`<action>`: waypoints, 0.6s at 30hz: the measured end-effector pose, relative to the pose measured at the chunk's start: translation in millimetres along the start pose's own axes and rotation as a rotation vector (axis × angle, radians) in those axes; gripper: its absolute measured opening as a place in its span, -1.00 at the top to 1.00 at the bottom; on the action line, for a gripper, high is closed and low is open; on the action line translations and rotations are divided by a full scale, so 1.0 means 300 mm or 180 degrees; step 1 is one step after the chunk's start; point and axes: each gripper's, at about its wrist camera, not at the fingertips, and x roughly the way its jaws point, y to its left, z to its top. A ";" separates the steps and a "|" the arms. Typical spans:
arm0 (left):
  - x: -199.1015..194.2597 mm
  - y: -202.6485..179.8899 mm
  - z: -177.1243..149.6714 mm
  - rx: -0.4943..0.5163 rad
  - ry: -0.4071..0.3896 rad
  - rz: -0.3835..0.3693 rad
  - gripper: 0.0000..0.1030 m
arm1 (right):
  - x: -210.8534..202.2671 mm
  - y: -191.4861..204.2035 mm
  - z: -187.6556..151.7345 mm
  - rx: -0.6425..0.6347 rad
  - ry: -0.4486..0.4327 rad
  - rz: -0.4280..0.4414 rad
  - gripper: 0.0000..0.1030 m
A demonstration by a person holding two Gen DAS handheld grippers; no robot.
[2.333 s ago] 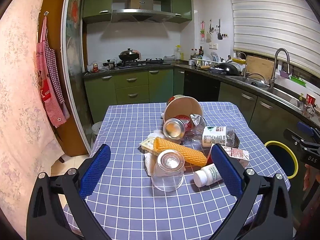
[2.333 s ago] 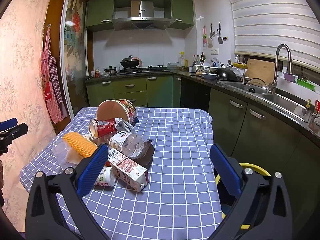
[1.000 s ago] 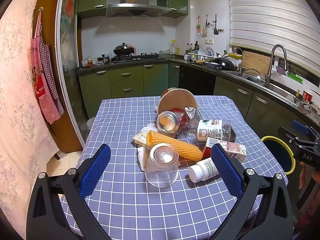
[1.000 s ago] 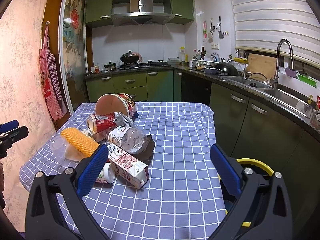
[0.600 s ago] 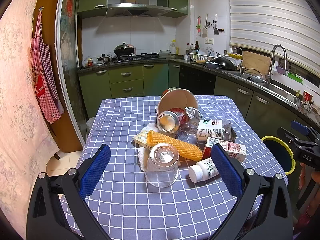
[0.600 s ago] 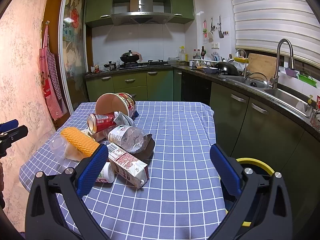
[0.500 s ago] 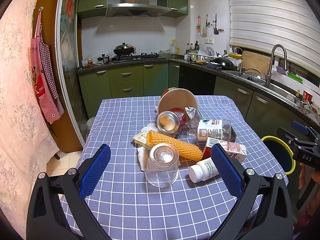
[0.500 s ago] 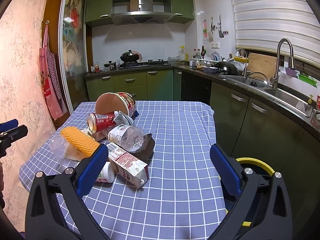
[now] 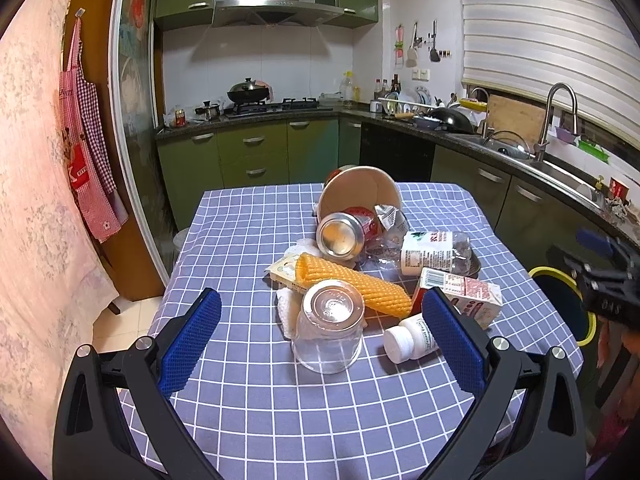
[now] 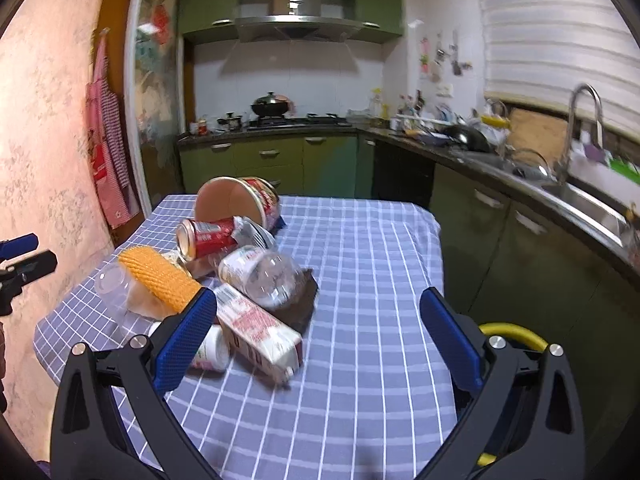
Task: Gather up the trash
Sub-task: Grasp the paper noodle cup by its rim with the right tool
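A heap of trash lies on the blue checked tablecloth [image 9: 248, 400]: a clear plastic cup [image 9: 330, 326] on its side, a yellow foam net [image 9: 352, 284], a red can [image 9: 344, 232], a paper bowl [image 9: 360, 196], a clear bottle [image 9: 434, 254], a milk carton [image 9: 460, 292] and a white pill bottle [image 9: 408, 340]. My left gripper [image 9: 320, 342] is open and empty, just short of the cup. My right gripper [image 10: 318, 340] is open and empty, with the carton [image 10: 258, 328] and bottle [image 10: 264, 274] near its left finger.
A yellow-rimmed bin [image 9: 564, 304] stands on the floor at the table's right side; it also shows in the right wrist view [image 10: 516, 334]. Green cabinets, a stove and a sink counter [image 9: 520, 164] run behind and to the right. An apron hangs at left.
The right gripper has moved forward and left towards the trash heap; its view is blurred by motion. The left gripper has barely moved. Both stay open.
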 end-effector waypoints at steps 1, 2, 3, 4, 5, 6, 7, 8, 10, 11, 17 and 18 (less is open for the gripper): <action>0.010 0.001 -0.001 -0.0003 0.0012 0.0004 -0.93 | 0.023 0.013 0.023 -0.0068 -0.0017 0.0042 -0.88; 0.017 0.003 -0.002 -0.0009 0.0016 0.0005 -0.93 | 0.051 0.029 0.052 -0.0148 -0.0043 0.0090 -0.88; 0.024 0.006 -0.003 -0.0017 0.0020 0.0006 -0.93 | 0.078 0.043 0.075 -0.0214 -0.0052 0.0123 -0.88; 0.033 0.009 -0.003 -0.0025 0.0033 0.0010 -0.93 | 0.112 0.058 0.105 -0.0291 -0.0059 0.0183 -0.88; 0.044 0.013 -0.003 -0.0029 0.0047 0.0017 -0.93 | 0.146 0.071 0.134 -0.0346 -0.0075 0.0238 -0.88; 0.052 0.015 -0.004 -0.0029 0.0057 0.0025 -0.93 | 0.177 0.079 0.160 -0.0388 -0.0087 0.0261 -0.88; 0.063 0.021 -0.004 -0.0031 0.0074 0.0042 -0.93 | 0.210 0.090 0.188 -0.0437 -0.0092 0.0267 -0.88; 0.074 0.028 -0.003 -0.0039 0.0088 0.0060 -0.93 | 0.241 0.101 0.216 -0.0484 -0.0095 0.0276 -0.87; 0.089 0.041 -0.001 -0.0059 0.0107 0.0079 -0.93 | 0.316 0.129 0.272 -0.0596 -0.0089 0.0324 -0.77; 0.096 0.048 0.001 -0.0070 0.0115 0.0089 -0.93 | 0.353 0.145 0.293 -0.0662 -0.0063 0.0310 -0.59; 0.138 0.089 0.010 -0.0142 0.0154 0.0119 -0.93 | 0.573 0.275 0.349 -0.1174 0.0264 0.0174 -0.32; 0.143 0.095 0.010 -0.0147 0.0156 0.0121 -0.93 | 0.601 0.297 0.347 -0.1260 0.0301 0.0125 -0.31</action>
